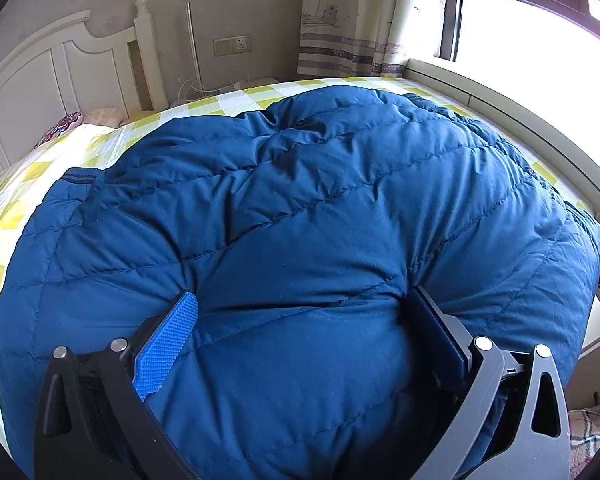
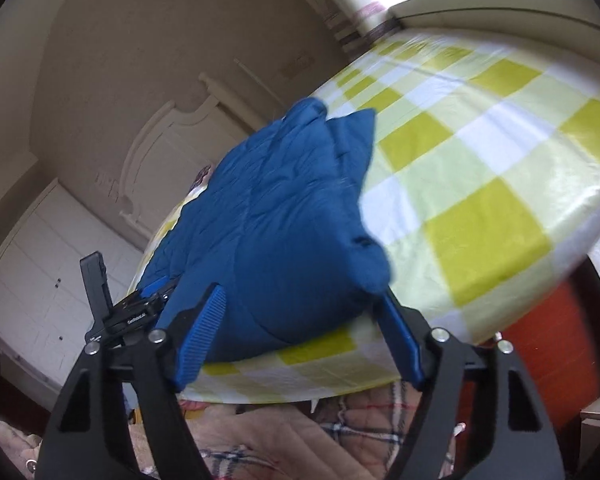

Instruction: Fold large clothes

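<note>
While the padded blue jacket [image 1: 300,208] lies spread over the bed [image 2: 480,152], near the front edge of the yellow-and-white checked sheet, both tools are set on its nearest hem.

Item one, left gripper [image 1: 300,308]: jaws wide, one blue ribbed pad [image 1: 166,344] dug into the quilting on the left, the dark one sunk in on the right. A thick roll of the padding bulges between them. It reads as a clamp on the jacket's near edge, held wide because the fill is bulky.

Item two, jacket: quilted, puffy, seams running crosswise. In the left wrist view its long axis runs from the near edge of the bed away toward the far edge under the curtain [image 1: 356,20]; a dark ribbed band shows at its left side. Which end is collar I cannot tell.

Item three, right gripper [image 2: 300,300]: jaws apart and straddling the jacket's near right corner, which overhangs the front edge of the bed slightly. The picture is blurred; the pads seem to flank the cloth, and whether they press it I cannot tell. Probable intent: take this corner so both hands can carry the hem forward for a fold.

Item four, headboard [image 1: 60,76]: white, at the left end of the bed.
</note>
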`<state>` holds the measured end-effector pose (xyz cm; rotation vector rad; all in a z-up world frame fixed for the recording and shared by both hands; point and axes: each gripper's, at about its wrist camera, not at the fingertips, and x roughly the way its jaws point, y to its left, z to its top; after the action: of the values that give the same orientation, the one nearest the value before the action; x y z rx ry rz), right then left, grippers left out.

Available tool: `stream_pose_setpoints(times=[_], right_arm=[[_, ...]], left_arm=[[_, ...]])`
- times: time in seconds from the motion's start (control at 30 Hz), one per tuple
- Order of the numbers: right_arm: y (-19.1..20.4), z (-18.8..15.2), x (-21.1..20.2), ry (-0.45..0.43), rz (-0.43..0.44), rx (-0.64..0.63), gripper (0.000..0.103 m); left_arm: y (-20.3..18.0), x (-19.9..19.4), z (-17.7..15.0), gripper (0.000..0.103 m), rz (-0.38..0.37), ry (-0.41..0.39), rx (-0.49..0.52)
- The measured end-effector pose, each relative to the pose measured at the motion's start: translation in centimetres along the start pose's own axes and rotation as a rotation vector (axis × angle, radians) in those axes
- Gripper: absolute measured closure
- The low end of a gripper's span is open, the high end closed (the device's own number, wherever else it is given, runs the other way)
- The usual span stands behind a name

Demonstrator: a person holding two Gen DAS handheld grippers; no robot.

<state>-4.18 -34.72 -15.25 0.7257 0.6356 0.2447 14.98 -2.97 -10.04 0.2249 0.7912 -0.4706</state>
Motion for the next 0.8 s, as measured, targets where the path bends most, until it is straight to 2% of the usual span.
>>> stream_pose_setpoints(times=[0.13, 0.3, 0.4, 0.47, 0.53, 0.63, 0.67, 0.7, 0.73, 0.8], right_arm=[[1.2, 0.4, 1.6, 0.028, -0.014, -0.011, 0.027], [3.8, 2.0, 4.9, 0.098, -0.091, 0.004, 0.020], [3.6, 3.1, 6.6, 0.111, -0.058, 0.068, 0.021], [3.3, 3.3, 7.0, 0.087, -0.032, 0.096, 0.031], [2.7, 3.0, 6.4, 0.029, 0.024, 0.125, 0.058], [3.1, 2.9, 4.2, -0.073, 0.094, 0.086, 0.070], [3.8, 2.8, 3.5, -0.099, 0.094, 0.049, 0.071], [4.5, 2.7, 3.0, -0.116, 0.083, 0.009, 0.071], [5.4, 2.6, 2.6, -0.129, 0.069, -0.033, 0.071], [7.9, 2.5, 1.5, -0.165, 0.042, -0.150, 0.071]], left_arm=[[-0.1, 0.0, 0.0, 0.004, 0.001, -0.001, 0.000], [-0.2, 0.0, 0.1, 0.004, 0.000, -0.002, 0.000], [-0.2, 0.1, 0.1, 0.004, 0.000, -0.003, -0.002], [-0.1, 0.1, 0.1, 0.004, 0.006, -0.004, -0.008], [-0.1, 0.1, 0.4, 0.004, 0.003, 0.003, -0.014], [0.3, -0.4, 1.8, 0.004, -0.056, 0.061, -0.072], [0.9, -1.2, 2.9, 0.004, -0.106, 0.052, -0.118], [1.5, -1.9, 3.8, 0.004, -0.107, 0.023, -0.139], [2.1, -2.9, 5.3, 0.004, -0.025, -0.035, -0.136], [3.1, -3.0, 7.7, 0.004, 0.120, -0.073, -0.118]])
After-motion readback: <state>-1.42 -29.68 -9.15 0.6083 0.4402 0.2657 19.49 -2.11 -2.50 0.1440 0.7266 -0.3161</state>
